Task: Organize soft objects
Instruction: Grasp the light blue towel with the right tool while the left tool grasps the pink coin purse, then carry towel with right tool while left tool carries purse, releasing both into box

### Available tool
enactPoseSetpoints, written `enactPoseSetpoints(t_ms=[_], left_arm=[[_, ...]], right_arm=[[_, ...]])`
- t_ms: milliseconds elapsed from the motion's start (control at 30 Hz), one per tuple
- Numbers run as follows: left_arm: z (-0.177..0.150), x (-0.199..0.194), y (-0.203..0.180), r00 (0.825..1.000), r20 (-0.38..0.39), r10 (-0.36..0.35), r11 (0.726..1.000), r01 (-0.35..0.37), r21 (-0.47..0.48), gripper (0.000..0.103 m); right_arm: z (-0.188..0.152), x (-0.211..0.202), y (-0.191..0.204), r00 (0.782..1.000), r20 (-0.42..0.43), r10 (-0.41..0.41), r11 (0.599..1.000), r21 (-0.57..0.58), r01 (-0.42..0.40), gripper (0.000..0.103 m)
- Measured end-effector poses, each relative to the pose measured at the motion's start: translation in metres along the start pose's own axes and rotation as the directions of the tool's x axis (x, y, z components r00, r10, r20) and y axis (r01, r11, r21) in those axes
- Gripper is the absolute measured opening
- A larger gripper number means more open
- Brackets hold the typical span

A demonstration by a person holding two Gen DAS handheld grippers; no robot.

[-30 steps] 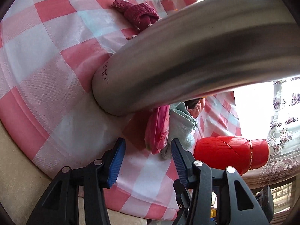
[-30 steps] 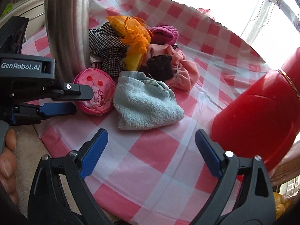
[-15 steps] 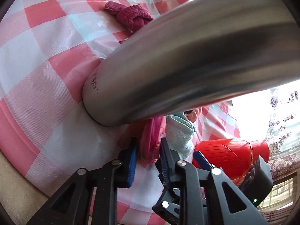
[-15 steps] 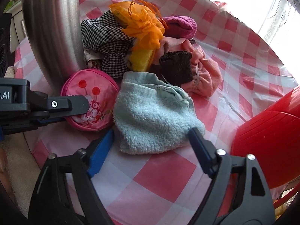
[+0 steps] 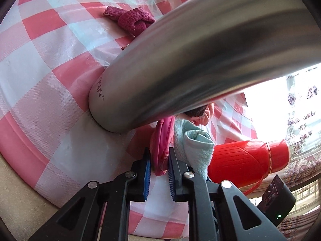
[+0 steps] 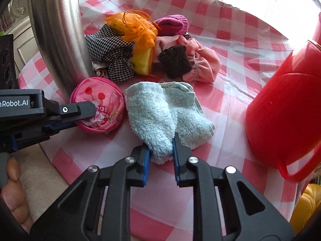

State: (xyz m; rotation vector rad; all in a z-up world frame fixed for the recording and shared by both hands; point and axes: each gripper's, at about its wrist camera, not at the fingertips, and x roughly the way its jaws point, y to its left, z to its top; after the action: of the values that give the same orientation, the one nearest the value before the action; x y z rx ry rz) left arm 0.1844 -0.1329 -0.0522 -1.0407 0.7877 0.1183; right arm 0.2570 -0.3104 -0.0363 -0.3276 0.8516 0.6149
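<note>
A round pink pouch with a red flower print lies near the table's front edge, beside a tall steel flask. My left gripper has the pouch's rim between its blue pads, and its jaws are closing and pressing on it. Right of the pouch lies a light blue fluffy towel. My right gripper has closed on the towel's near corner, which bunches between its pads. From the left wrist the towel shows just past the pouch.
The steel flask stands at the left. A red thermos lies at the right. Behind the towel is a heap: orange mesh bag, checked cloth, dark knit, pink cloth. A magenta knit glove lies apart.
Both grippers went from wide open to closed. The left moved forward onto the pouch's rim. The right moved forward and pinched the towel's near corner.
</note>
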Motion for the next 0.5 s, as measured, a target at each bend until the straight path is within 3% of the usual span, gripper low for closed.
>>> enactPoseSetpoints(t_ms=[233,500], left_arm=[[-0.007,-0.012,-0.017,0.999,-0.008,0.039,0.994,-0.038,0.106,0.016],[-0.023,-0.023,-0.034,0.999,-0.035,0.025,0.974,-0.017,0.227,0.016]], right_arm=[[-0.023,-0.023,-0.004,1.000,-0.004,-0.027,0.992,0.121,0.028,0.021],[-0.059,-0.063,-0.012,0.997,0.007,-0.071,0.969,0.240,0.067,0.021]])
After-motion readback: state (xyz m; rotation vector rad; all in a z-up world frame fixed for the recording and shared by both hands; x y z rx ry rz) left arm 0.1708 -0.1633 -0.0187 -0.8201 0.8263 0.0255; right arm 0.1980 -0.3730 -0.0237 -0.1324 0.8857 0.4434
